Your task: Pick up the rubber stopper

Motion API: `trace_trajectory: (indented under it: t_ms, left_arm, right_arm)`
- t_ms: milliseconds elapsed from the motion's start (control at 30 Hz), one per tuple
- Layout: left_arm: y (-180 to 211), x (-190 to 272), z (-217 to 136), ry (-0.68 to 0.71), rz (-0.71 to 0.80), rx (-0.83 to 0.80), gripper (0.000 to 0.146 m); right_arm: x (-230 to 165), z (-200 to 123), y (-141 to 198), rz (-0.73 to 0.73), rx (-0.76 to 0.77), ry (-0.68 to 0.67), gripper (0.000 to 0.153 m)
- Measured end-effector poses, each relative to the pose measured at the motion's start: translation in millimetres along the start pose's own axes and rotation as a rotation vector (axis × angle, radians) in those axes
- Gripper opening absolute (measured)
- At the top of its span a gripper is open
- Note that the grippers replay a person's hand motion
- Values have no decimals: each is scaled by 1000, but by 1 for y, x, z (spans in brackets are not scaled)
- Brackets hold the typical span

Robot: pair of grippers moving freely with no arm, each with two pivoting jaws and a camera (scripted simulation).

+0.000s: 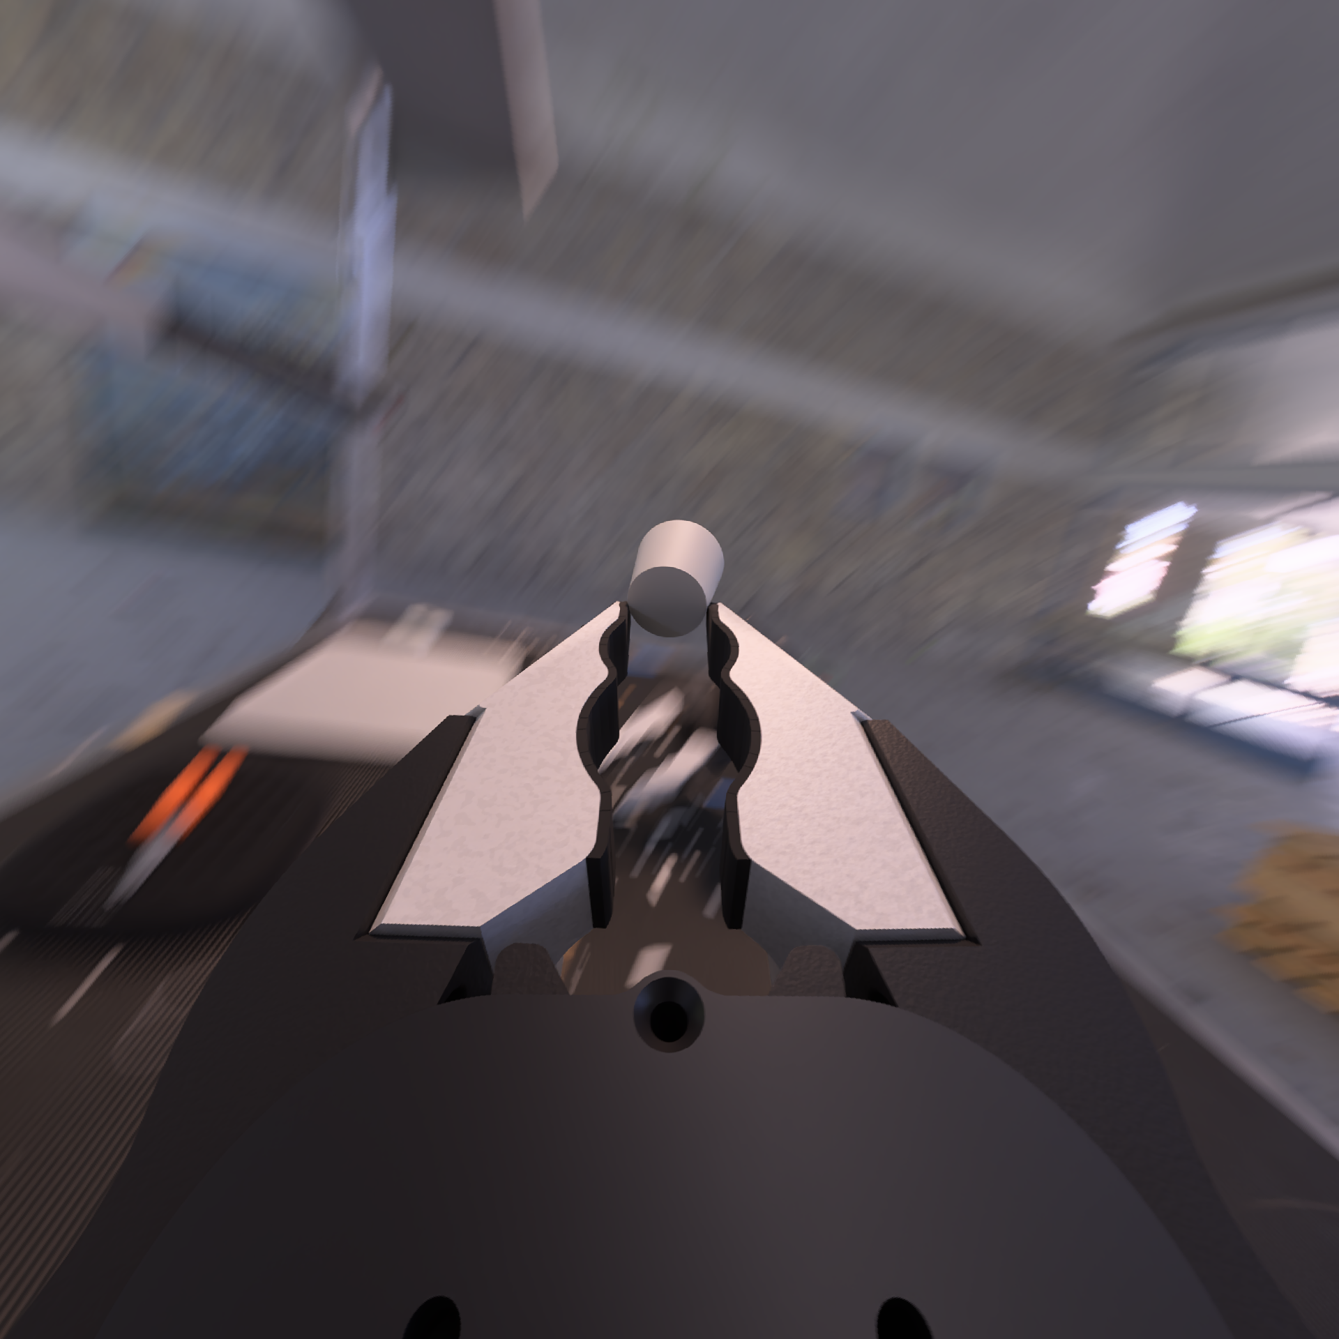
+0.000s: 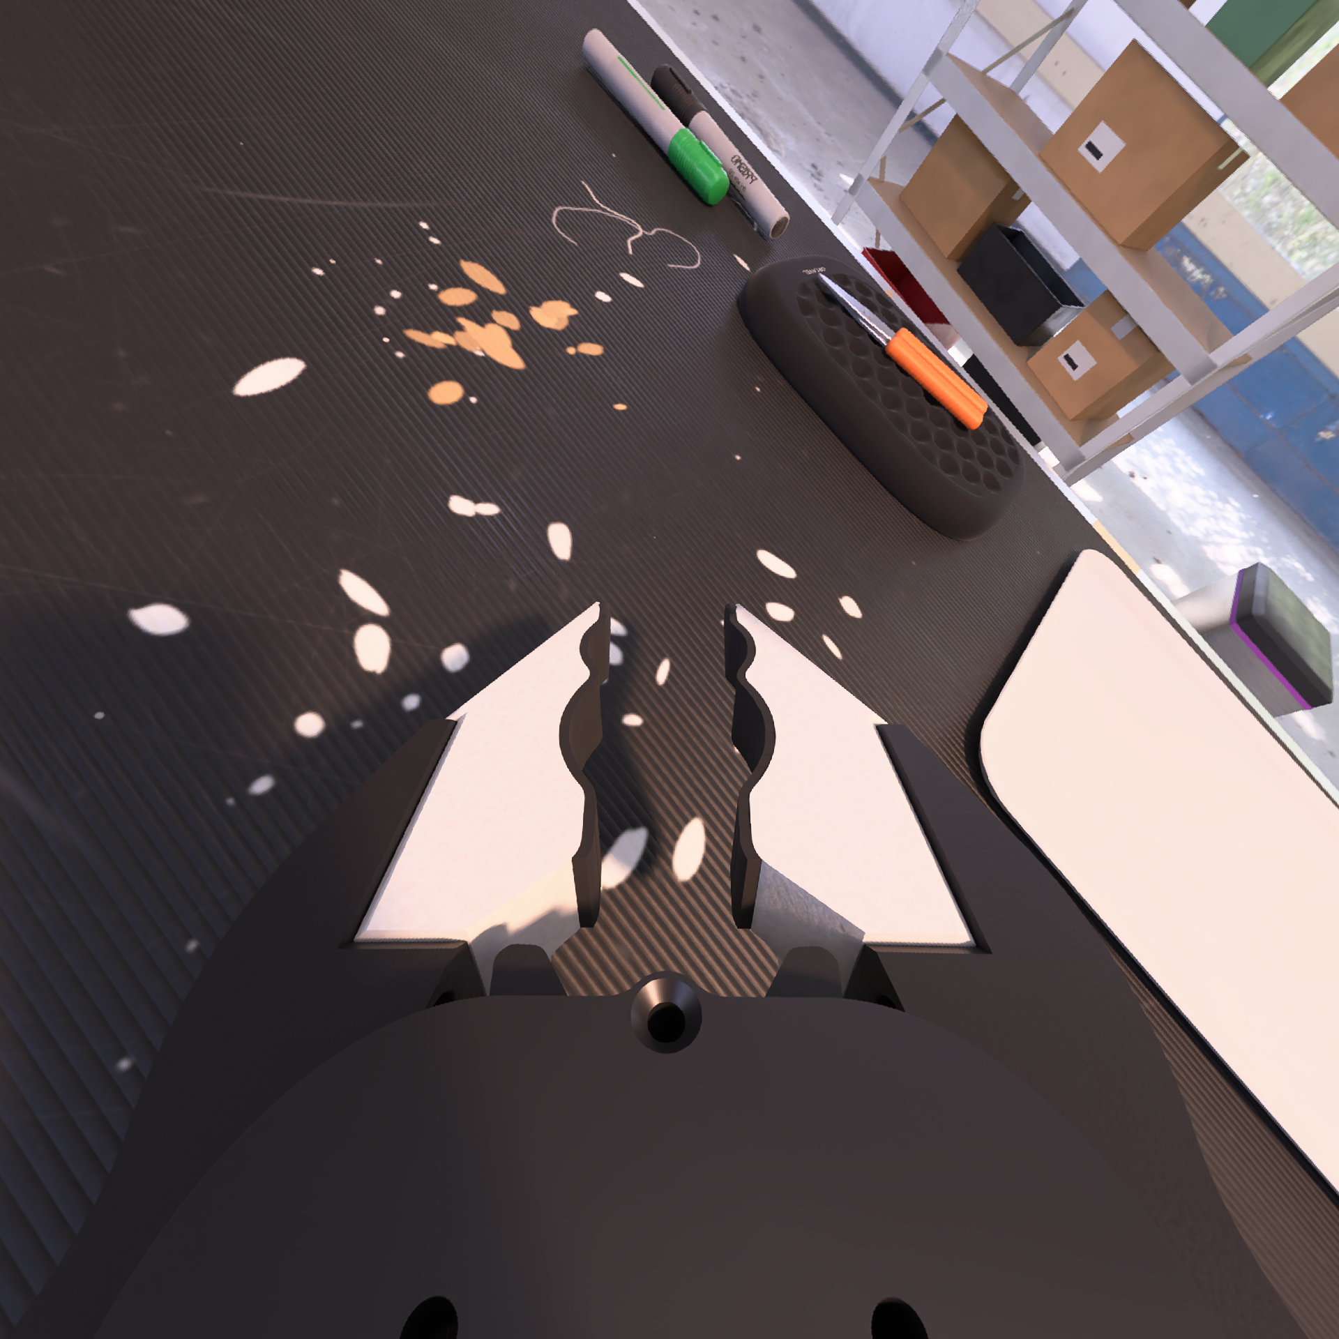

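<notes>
In the left wrist view, my left gripper [image 1: 668,616] is shut on a pale grey rubber stopper [image 1: 674,580], a short tapered cylinder pinched between the fingertips with its flat end facing the camera. It is held up above the dark table; the background is smeared by motion. In the right wrist view, my right gripper [image 2: 665,616] is open and empty, hovering low over the dark ribbed mat [image 2: 217,362]. The stopper does not show in the right wrist view.
On the mat: a green-capped marker [image 2: 663,119] and a black-capped marker [image 2: 724,156], a dark honeycomb tray [image 2: 935,449] holding an orange-handled screwdriver [image 2: 927,369], a white board [image 2: 1174,819] at right. Shelves with cardboard boxes [image 2: 1130,145] stand beyond the table edge.
</notes>
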State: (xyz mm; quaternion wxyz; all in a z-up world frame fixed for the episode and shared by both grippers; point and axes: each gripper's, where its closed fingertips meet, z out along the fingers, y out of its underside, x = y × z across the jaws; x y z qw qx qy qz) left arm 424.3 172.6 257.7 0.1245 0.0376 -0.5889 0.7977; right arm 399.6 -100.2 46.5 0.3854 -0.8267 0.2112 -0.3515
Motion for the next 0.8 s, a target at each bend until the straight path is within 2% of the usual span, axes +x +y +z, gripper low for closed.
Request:
trace_trajectory:
  t_ms: [67,133,333,467,667,800]
  left_arm:
    - [41,-36,-26,-365,31,-386,21]
    - [72,-52,-66,-624,64,-732,21]
    - [118,-49,-134,-919,-145,-1201,21]
    - [148,-37,-153,-955,-229,-1525,21]
    - [166,-38,-172,-1030,-330,-1689,21]
    - [177,-26,-178,-977,-423,-1755,21]
  right_arm:
    - [1,-1,2,-8,-4,8,31]
    - [2,-1,5,-10,-10,17,31]
    - [4,1,8,3,-13,21,30]
    - [5,3,13,-8,-33,25,30]
    - [4,4,16,-5,-39,15,30]
    - [3,4,17,-19,-45,23,30]
